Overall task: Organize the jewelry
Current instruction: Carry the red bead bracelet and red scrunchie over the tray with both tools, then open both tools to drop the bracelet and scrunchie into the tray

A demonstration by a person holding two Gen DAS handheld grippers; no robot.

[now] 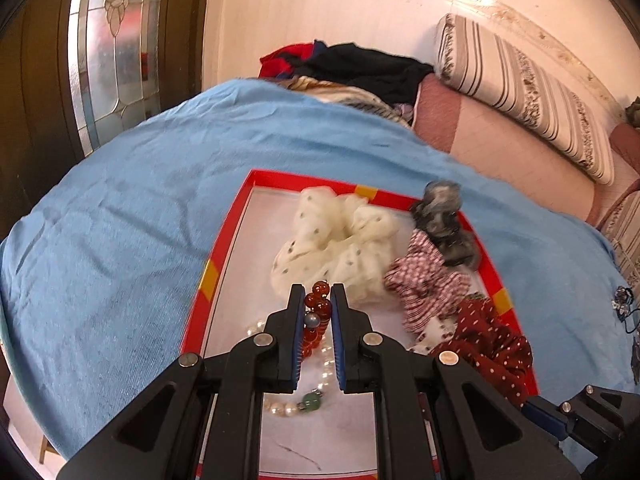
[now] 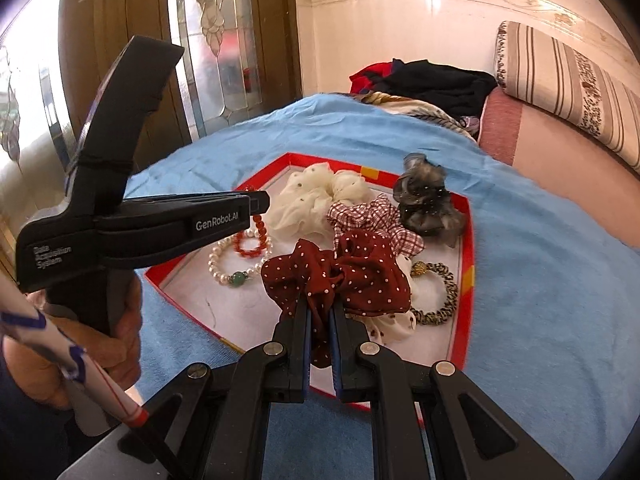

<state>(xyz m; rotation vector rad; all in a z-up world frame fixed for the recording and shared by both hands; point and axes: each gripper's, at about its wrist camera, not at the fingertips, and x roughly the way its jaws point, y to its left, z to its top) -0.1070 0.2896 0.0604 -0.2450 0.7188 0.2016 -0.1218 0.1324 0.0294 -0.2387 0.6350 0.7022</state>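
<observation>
A red-rimmed tray point(image 1: 224, 240) point(image 2: 466, 280) lies on the blue cloth. My left gripper point(image 1: 316, 294) is shut on a red bead bracelet point(image 1: 316, 308), held just above the tray floor; it also shows in the right wrist view point(image 2: 256, 236), with the left gripper point(image 2: 260, 202) over it. A pearl bracelet with a green bead point(image 1: 310, 400) point(image 2: 236, 276) lies under it. My right gripper point(image 2: 320, 312) is shut on a dark red dotted scrunchie point(image 2: 352, 272) point(image 1: 488, 336). Cream point(image 1: 340, 240) point(image 2: 316, 200), checked point(image 1: 424, 280) point(image 2: 376, 220) and grey point(image 1: 444, 220) point(image 2: 428, 204) scrunchies lie in the tray.
A leopard-print hair tie point(image 2: 440, 292) lies in the tray at the right. A small dark trinket point(image 1: 622, 300) lies on the blue cloth point(image 1: 120, 240) right of the tray. Piled clothes point(image 1: 360, 68) and a striped bolster point(image 1: 520, 88) are behind.
</observation>
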